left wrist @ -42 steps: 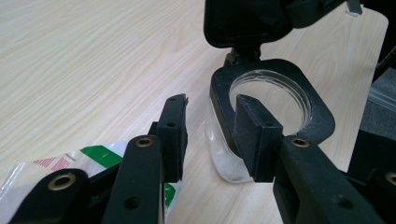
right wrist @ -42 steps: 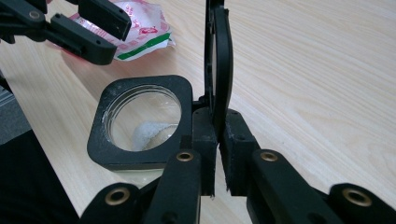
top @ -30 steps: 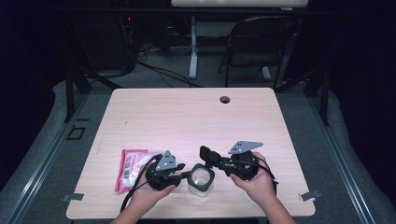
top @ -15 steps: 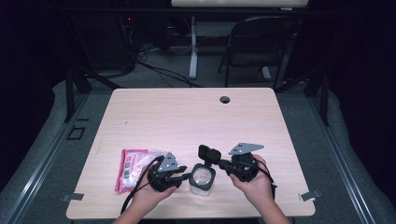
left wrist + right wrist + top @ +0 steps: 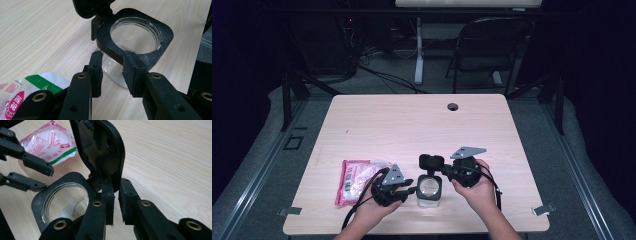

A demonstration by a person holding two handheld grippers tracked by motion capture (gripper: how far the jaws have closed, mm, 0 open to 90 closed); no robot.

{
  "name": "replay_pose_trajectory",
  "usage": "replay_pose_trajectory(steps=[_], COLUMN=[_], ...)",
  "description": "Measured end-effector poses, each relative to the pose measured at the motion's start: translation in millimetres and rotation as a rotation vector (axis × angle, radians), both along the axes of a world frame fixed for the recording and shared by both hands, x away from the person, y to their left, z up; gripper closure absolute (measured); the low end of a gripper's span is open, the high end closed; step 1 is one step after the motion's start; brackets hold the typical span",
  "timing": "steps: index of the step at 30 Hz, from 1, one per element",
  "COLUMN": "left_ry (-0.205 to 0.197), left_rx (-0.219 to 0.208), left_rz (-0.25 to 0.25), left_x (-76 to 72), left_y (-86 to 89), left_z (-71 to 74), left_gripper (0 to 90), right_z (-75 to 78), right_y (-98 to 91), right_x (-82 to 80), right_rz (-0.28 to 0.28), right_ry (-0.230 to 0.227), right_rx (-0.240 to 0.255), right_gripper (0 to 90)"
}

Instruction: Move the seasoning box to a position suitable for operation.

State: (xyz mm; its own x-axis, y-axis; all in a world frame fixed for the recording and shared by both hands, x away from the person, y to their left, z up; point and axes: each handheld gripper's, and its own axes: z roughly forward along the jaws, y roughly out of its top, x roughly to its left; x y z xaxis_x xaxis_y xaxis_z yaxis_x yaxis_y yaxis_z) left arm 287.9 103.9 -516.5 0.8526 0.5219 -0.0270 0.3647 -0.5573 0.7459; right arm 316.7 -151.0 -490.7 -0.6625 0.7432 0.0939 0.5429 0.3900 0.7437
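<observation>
Left hand-held gripper (image 5: 112, 72) view shows its jaws clamped on the black collar of the clear jar (image 5: 429, 188); right hand-held gripper (image 5: 116, 202) view shows jaws pinching the lower edge of the raised lid (image 5: 100, 150), powder inside. Since a second ago the lid stands more upright, the right jaws closing then easing slightly around it. Jar sits at the near edge of the light wood tabletop (image 5: 412, 125), pink packet (image 5: 354, 177) beside it, dark room with a folding chair (image 5: 487, 45) behind.

I can find print only on the plastic packet (image 5: 51, 143), which lies on the table (image 5: 412, 125). It carries red and white printing above a green band, a round red emblem and some red characters, but they are too small and blurred for me to read. Nothing else bears legible text.
</observation>
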Motion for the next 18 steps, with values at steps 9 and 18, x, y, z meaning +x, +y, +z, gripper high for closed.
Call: replay_pose_trajectory(steps=[9,18], left_ry=[0.0,-0.007], left_rx=[-0.001,-0.009], left_rz=[0.001,0.011], left_x=[0.1,0.8], left_y=[0.0,2.1], left_z=[-0.1,0.7], left_gripper=[69.1,67.8], right_z=[0.2,-0.4], right_y=[2.1,2.9], right_x=[2.3,1.1], right_rz=[-0.002,-0.006], right_ry=[0.002,0.004], right_rx=[-0.005,-0.031], right_gripper=[82.2,76.7])
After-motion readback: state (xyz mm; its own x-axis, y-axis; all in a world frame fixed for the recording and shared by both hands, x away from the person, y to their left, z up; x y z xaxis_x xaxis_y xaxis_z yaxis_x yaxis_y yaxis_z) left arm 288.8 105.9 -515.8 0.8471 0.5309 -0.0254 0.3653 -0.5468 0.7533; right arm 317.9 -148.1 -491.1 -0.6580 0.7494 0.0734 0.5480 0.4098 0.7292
